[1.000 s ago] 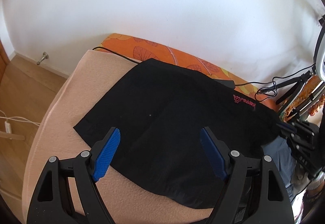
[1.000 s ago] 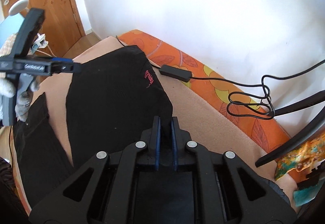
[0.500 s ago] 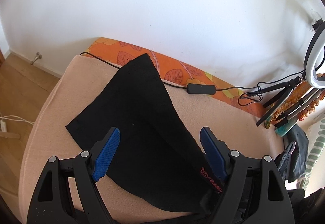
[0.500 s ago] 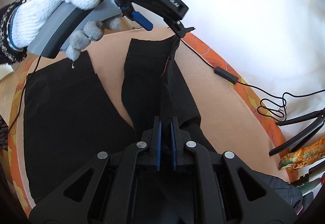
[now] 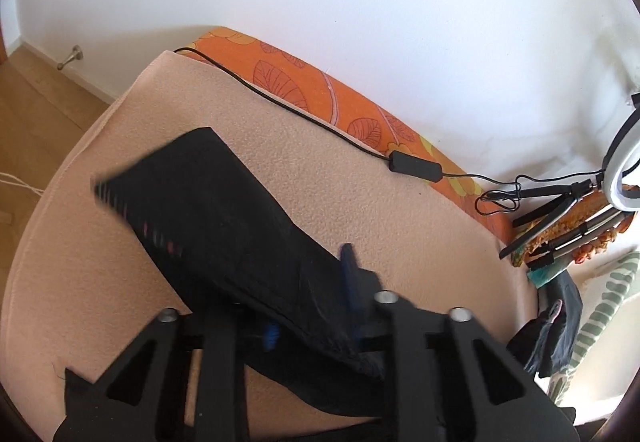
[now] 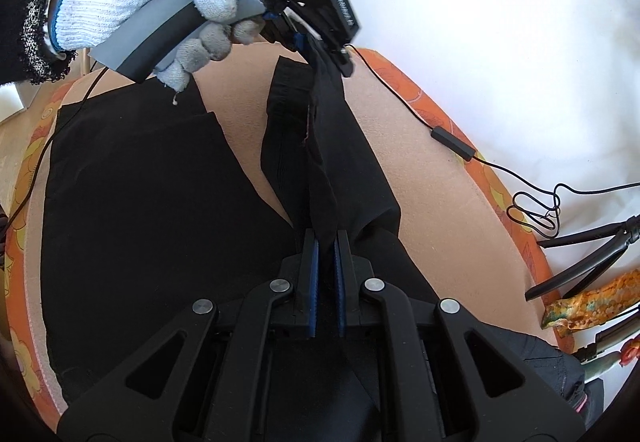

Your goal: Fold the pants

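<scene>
Black pants [image 6: 132, 177] lie on a beige blanket [image 6: 424, 177]. One leg lies flat at the left; the other part [image 6: 344, 145] is lifted and stretched between both grippers. My right gripper [image 6: 325, 242] is shut on the near end of this cloth. My left gripper [image 6: 320, 45], held by a white-gloved hand, is shut on its far end. In the left wrist view the black cloth [image 5: 224, 226] runs from between the blurred left gripper [image 5: 312, 306] out over the blanket [image 5: 360, 201].
A black cable with an inline box [image 5: 414, 165] runs along the orange leaf-patterned edge [image 5: 320, 97] by the white wall. A ring light and tripod legs [image 5: 568, 197] stand at the right with clothes. Wooden floor [image 5: 36, 113] lies at the left.
My left gripper has closed on the pants cloth and lifted it. The raised cloth now stretches taut between both grippers. My right gripper stays shut on its end.
</scene>
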Tool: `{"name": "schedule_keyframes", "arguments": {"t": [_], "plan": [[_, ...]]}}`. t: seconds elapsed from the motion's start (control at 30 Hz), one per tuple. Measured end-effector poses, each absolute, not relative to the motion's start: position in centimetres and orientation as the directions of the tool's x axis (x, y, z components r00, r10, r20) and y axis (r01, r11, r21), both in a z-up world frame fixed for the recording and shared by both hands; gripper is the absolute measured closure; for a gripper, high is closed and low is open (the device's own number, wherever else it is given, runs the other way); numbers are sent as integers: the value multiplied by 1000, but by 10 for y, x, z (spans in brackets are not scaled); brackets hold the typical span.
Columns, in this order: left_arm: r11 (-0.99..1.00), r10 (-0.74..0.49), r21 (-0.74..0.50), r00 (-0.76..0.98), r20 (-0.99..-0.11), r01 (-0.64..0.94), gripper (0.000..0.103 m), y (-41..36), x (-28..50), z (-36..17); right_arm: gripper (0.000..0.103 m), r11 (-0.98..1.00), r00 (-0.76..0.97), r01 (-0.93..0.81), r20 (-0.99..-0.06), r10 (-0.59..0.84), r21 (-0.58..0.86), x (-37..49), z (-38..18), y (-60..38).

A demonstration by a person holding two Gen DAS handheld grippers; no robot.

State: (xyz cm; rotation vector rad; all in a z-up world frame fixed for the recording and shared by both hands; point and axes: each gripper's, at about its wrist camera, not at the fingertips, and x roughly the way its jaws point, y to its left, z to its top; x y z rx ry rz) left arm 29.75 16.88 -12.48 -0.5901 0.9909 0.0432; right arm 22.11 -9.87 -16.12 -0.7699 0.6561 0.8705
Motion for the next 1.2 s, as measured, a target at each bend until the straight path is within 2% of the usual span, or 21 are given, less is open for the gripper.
{"name": "schedule_keyframes", "arguments": {"t": [0.33, 0.63, 0.9, 1.0, 1.2], "plan": [[853, -272, -493, 660, -700, -170, 97, 161, 254, -76, 96, 482, 575, -790, -730, 369, -379, 201, -106, -113], [853, -281, -502, 687, -670, -141, 98, 147, 191, -54, 96, 486, 592, -778, -725, 353, -398, 135, -84, -116], [840, -274, -522, 714, -645, -149, 98, 152, 120, -50, 96, 497, 556, -795, -745, 367, -349, 70, -107, -112], [821, -270, -544, 725, -633, -170, 98, 154, 89, -68, 96, 501, 534, -803, -762, 366, -322, 47, -126, -112], [777, -300, -586, 683, -666, -229, 98, 154, 58, -112, 96, 542, 496, -799, -795, 349, -261, 24, -166, -118]]}}
